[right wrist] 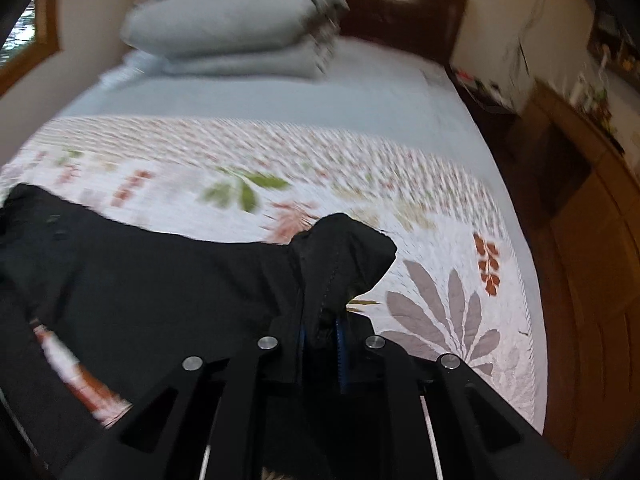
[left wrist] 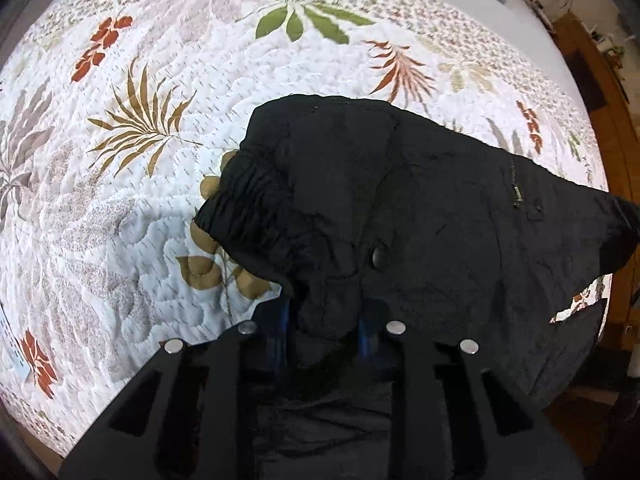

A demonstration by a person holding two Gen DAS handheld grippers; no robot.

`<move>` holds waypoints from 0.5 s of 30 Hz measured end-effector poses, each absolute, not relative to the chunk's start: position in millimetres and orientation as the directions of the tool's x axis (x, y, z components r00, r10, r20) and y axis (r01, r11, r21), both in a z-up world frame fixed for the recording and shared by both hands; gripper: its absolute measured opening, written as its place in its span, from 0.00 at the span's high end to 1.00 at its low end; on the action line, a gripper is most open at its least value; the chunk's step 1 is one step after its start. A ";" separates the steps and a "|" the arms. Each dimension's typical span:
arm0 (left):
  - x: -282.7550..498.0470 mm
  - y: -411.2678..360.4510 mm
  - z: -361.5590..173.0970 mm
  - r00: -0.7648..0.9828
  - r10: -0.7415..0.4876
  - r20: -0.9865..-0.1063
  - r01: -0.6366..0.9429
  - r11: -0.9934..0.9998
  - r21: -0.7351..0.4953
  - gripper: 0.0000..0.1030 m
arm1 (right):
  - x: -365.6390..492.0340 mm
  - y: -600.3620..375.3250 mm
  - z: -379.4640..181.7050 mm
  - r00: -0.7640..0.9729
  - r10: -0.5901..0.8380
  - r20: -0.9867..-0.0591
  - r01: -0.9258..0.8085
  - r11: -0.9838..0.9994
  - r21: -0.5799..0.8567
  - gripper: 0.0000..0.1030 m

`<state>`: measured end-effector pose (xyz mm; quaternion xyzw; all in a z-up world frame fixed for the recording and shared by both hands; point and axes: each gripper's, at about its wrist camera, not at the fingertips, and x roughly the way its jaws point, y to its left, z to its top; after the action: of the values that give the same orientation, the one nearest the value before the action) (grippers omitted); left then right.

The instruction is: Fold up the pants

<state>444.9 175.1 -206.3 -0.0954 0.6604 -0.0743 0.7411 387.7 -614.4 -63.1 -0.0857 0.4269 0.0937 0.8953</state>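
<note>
**Both grippers clamped on black pants, lifting them off a quilted bed; no fold made yet**

I am looking down along two handheld grippers, one in each hand, over a bed covered with a white quilt [left wrist: 132,208] printed with leaves in red, green, tan and grey.

In the left wrist view, my left gripper [left wrist: 328,316] points steeply down. Its jaws are pinched nearly closed on a bunched handful of the black pants [left wrist: 400,200], at the gathered elastic waistband [left wrist: 248,216]. A dark button [left wrist: 379,258] and a short zipper [left wrist: 516,188] show on the cloth, which spreads away to the right and hangs partly raised above the quilt.

In the right wrist view, which is blurred, my right gripper [right wrist: 322,332] is also squeezed almost shut on the pants, holding a peaked corner of black fabric. From there the cloth stretches off to the left. I cannot tell which part of the garment that corner is.

Beyond the quilt lies a plain pale sheet [right wrist: 360,92], with a stack of grey folded bedding [right wrist: 236,28] against a dark headboard [right wrist: 404,12]. Wooden furniture [right wrist: 592,208] stands to the right of the bed.

My reading of progress: this is early. The pants are gripped at two points and held up, rumpled and uneven, with no crease visible. Spreading them flat, laying one leg over the other and folding them down all seem still to come.
</note>
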 end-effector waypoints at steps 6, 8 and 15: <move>425.8 182.1 -195.2 0.173 -0.252 -0.952 -0.008 0.966 -0.258 0.76 | 293.3 -603.1 -34.8 0.665 0.192 -0.721 -0.309 0.950 -0.032 0.89; 420.4 178.6 -192.3 0.191 -0.259 -0.947 0.003 0.965 -0.263 0.76 | 266.4 -603.2 -34.9 0.673 0.207 -0.710 -0.308 0.951 -0.015 0.89; 385.9 168.8 -174.4 0.273 -0.331 -0.903 0.063 0.943 -0.327 0.76 | 174.8 -640.3 -56.1 0.690 0.209 -0.693 -0.188 0.976 0.108 0.89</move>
<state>385.9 168.8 -174.4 -0.1138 0.5899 -0.1248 0.7896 174.8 -640.3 -56.1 0.0143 0.3788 0.1079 0.9190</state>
